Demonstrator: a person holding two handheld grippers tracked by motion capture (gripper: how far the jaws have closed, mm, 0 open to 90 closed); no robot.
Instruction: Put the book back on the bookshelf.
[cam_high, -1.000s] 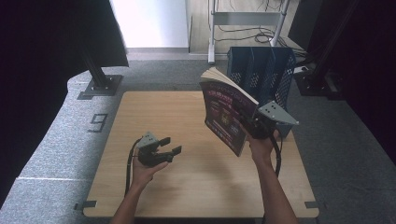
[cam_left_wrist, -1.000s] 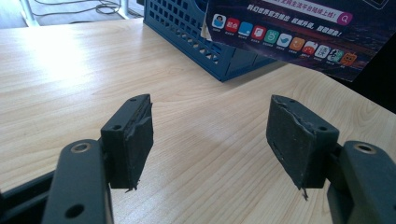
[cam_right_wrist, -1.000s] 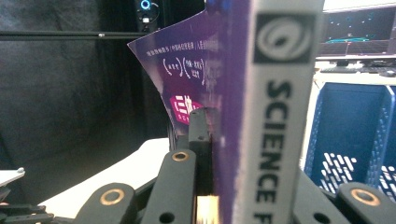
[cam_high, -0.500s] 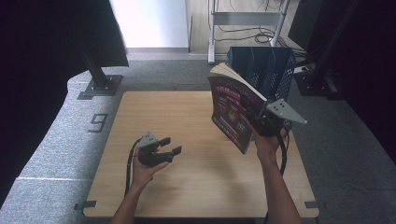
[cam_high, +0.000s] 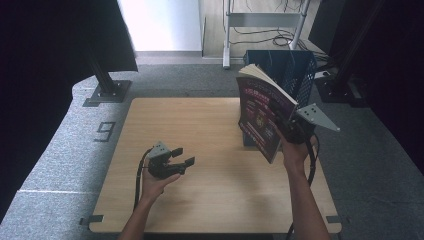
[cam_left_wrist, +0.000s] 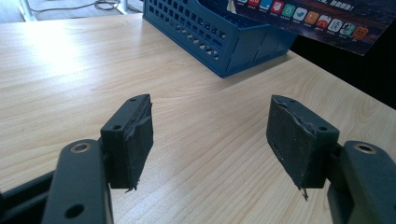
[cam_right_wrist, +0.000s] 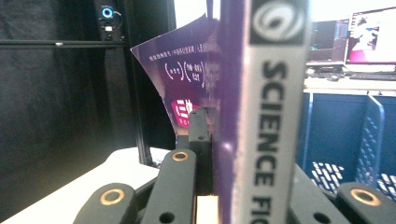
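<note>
Parted tongs (cam_left_wrist: 212, 140) over wooden table (cam_left_wrist: 70, 70)

Light wood table (cam_high: 210, 125), rectangular, on grey carpet floor (cam_high: 60, 150). Blue perforated file rack (cam_high: 290, 75) stands at far right edge of the top, w/ its base on the wood. Rest of the top bare.

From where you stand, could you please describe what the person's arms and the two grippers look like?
Both forearms are bare, with no sleeves in view. The left gripper is black, with two blocky jaws faced in worn dark pads, a small grey plate on top and a black cable trailing back. The right gripper is black too, topped by a grey three-cornered plate with small holes.
</note>
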